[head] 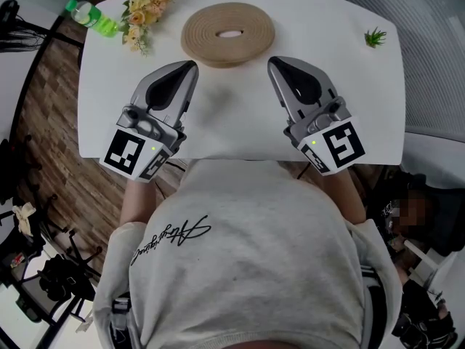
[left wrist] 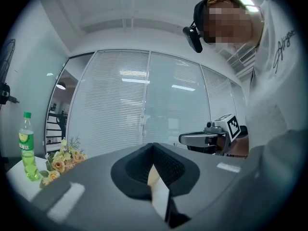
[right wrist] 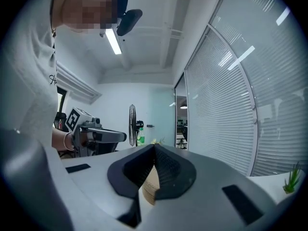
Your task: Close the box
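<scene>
The left gripper (head: 190, 65) and the right gripper (head: 275, 62) are both held level over the near part of the table (head: 232, 126), tips angled in toward each other. Each has its fingers pressed together with nothing between them. That reads as a resting pose before any work on the task, not a grip being set up.

The box (head: 211, 41), a round, flat, tan thing with an oval opening in the middle of its top, lies just ahead of the fingertips, centred between the two pairs and touched by neither. Whether that top is a lid already seated I cannot tell. The fingers would probably need to spread before they can take hold of anything.

Beyond the left fingers and off to their outer side, a bunch of flowers (head: 149, 6) lies at the table's far corner, with a green bottle (head: 91, 17) just past it. A small green plant (head: 375, 37) sits well apart from the right fingers, out toward the far right edge.

The table is plain white and smooth, bare under the fingers. Wood flooring (head: 43, 122) shows to the left of it. Ahead of the fingers, the room has tall glazed walls with blinds (left wrist: 120, 105), ceiling strip lights and a standing fan (right wrist: 132, 124).
</scene>
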Demonstrator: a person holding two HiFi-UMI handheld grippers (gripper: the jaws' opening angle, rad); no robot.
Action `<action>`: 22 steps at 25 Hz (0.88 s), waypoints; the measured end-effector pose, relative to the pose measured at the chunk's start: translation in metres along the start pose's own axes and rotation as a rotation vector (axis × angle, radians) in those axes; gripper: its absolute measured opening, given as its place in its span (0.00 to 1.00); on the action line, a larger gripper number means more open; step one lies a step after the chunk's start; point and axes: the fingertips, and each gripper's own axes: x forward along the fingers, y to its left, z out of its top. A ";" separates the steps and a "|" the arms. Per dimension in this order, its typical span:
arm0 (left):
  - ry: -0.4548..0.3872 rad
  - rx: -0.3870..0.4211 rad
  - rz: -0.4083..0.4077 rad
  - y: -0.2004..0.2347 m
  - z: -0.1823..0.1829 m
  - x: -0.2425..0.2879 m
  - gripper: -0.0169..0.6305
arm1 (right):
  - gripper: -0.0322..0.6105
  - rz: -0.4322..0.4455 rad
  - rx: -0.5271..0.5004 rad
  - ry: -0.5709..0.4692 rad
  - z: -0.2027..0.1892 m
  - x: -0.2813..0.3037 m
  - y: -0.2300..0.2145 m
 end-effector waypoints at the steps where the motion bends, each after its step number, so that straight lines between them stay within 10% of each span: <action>1: -0.002 0.000 -0.005 -0.001 0.001 0.000 0.02 | 0.05 0.004 -0.004 -0.003 0.001 0.000 0.000; 22: -0.015 0.050 -0.022 -0.007 0.007 0.006 0.02 | 0.05 -0.007 -0.043 0.008 0.005 -0.003 -0.004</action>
